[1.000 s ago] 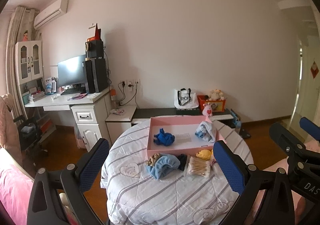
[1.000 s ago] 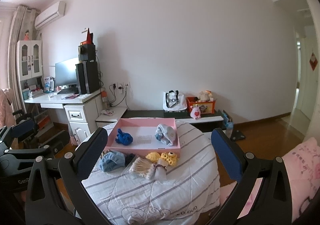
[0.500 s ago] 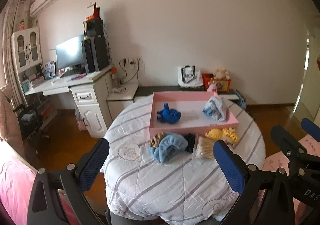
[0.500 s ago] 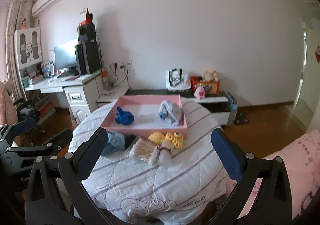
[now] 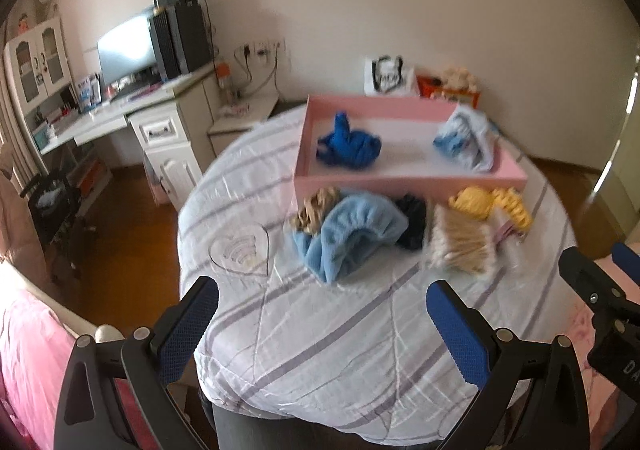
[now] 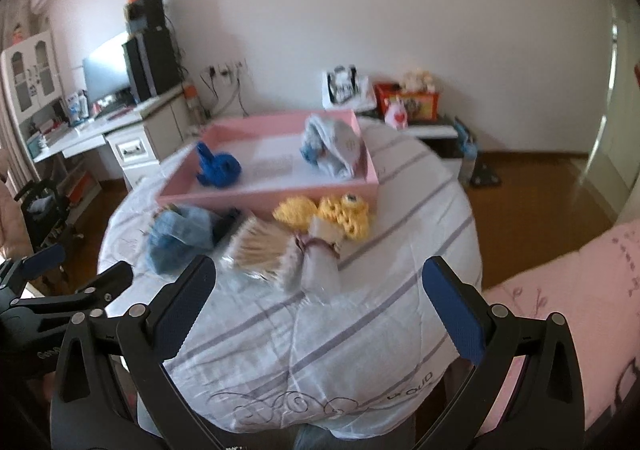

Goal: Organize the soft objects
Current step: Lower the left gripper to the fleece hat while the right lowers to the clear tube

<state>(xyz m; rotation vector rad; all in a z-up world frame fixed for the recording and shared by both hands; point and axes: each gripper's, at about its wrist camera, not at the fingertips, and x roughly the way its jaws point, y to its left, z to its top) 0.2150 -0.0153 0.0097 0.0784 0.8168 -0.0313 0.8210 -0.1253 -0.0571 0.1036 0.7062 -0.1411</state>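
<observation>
A pink tray stands on a round table with a striped white cloth. In it lie a dark blue soft item and a pale blue-white one. In front of the tray lie a light blue cloth, a tan item, a black item, a beige bundle and a yellow knitted toy. My left gripper and right gripper are open and empty, above the table's near edge.
A white desk with a monitor and speakers stands at the left. A low bench with a bag and plush toys runs along the far wall. Pink bedding lies at the right and wooden floor around the table.
Both grippers have moved forward and tilted down toward the table; the tray and the soft items now look larger and closer. Both stay open.
</observation>
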